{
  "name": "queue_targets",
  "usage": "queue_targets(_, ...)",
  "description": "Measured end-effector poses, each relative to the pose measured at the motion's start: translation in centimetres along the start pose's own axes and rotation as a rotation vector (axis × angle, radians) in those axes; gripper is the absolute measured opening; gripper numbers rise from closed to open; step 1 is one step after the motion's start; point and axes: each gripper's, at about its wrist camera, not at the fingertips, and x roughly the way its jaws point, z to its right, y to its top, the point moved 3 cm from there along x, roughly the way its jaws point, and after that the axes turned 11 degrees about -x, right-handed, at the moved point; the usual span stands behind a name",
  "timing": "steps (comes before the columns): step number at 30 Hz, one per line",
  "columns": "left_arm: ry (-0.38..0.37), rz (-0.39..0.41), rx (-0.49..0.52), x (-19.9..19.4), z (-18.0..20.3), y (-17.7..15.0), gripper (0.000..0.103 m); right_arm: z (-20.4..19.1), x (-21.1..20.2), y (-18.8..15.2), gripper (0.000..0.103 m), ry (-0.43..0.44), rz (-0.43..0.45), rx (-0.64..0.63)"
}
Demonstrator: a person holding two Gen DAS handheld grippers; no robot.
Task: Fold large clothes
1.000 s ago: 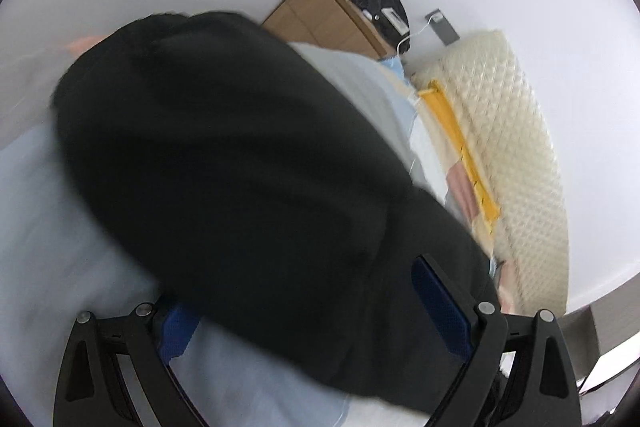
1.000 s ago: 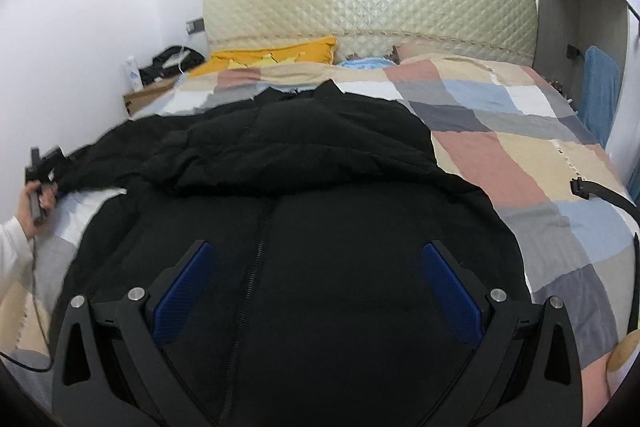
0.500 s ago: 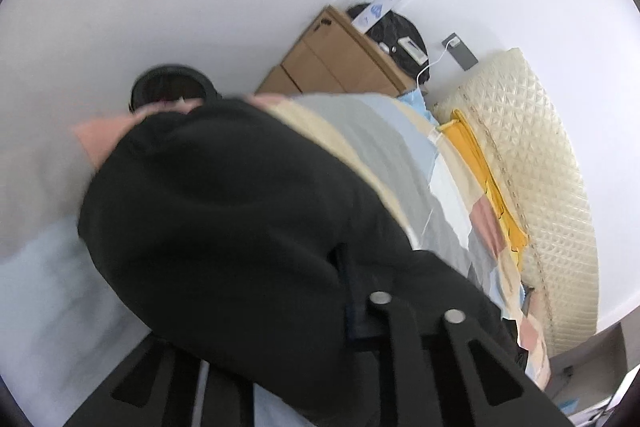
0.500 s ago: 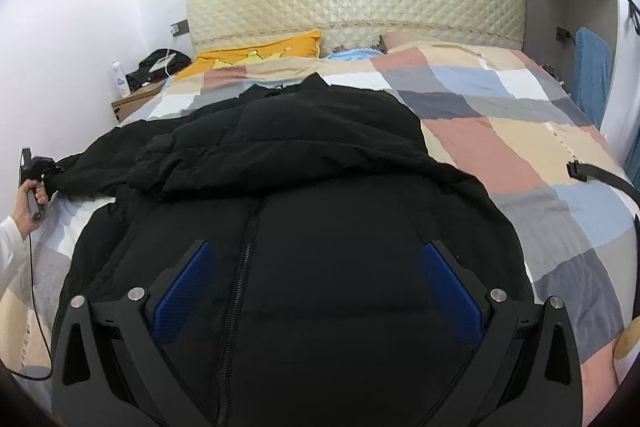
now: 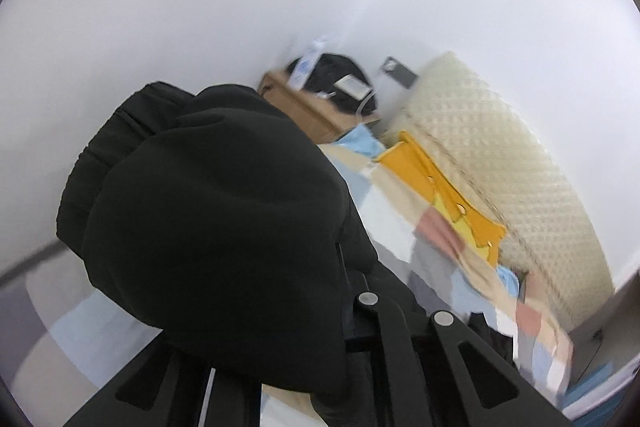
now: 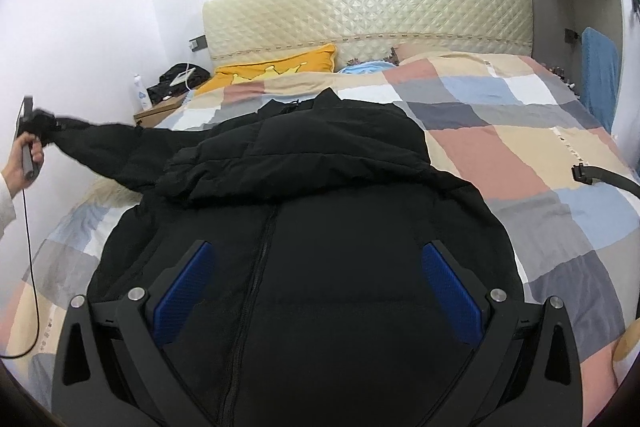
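A black padded jacket (image 6: 312,227) lies zipper-up on the checked bed cover (image 6: 540,155). Its right sleeve is folded across the chest. Its left sleeve (image 6: 108,143) is stretched out to the left and lifted off the bed. My left gripper (image 6: 30,119) is shut on the cuff of that sleeve. In the left wrist view the sleeve (image 5: 216,219) bulges over the closed fingers (image 5: 384,323) and hides their tips. My right gripper (image 6: 316,287) is open and empty, hovering over the jacket's lower front.
A quilted cream headboard (image 6: 368,11) and a yellow pillow (image 6: 276,69) are at the far end of the bed. A wooden nightstand (image 6: 160,111) with a bottle and dark items stands at the left wall. A black strap (image 6: 604,177) lies at the right.
My left gripper has closed on the sleeve cuff and raised it up and out to the left. My right gripper has pulled back a little and stays open.
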Motion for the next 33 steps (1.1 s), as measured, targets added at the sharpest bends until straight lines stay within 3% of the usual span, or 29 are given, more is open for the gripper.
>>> queue_targets(8,-0.081,0.032,0.114,-8.1,11.6,-1.4,0.01,0.7,-2.1,-0.4,0.103,0.007,0.057,-0.062)
queue_targets(14,-0.143,0.056,0.238,-13.1,20.9,-5.4,0.01,2.2,-3.7,-0.8,0.103,0.038,0.096,-0.061)
queue_targets(24,-0.217,0.048,0.441,-16.1,33.8,-16.2,0.01,4.6,-6.0,-1.5,0.103,0.046,0.151,-0.103)
queue_targets(33,-0.316,-0.07,0.511,-15.1,40.4,-29.2,0.01,7.6,-5.5,-1.1,0.103,0.07,0.154,-0.052)
